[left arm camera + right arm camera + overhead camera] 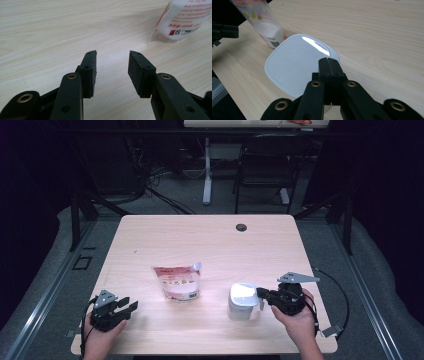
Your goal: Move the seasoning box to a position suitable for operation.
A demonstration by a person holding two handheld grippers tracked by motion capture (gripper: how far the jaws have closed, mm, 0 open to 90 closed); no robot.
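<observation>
A pink and white spouted pouch [177, 282] stands near the middle of the wooden table [210, 240], and the right gripper view has it [262, 22] beyond the box. A white box with a glossy square lid [241, 302] sits to the pouch's right. My right gripper [260, 293] is shut, its tips [329, 60] over the near edge of the lid [294, 65]; I see nothing between the pads. My left gripper [131, 306] rests at the table's front left, open [112, 53] over bare wood, with the pouch's bottom corner [185, 20] ahead and to its right.
A round cable hole [241, 227] lies near the table's far edge. Beyond the table stand a black chair [265, 165] and a white desk leg [206, 170]. The left gripper [222, 31] shows dark at the left edge of the right gripper view.
</observation>
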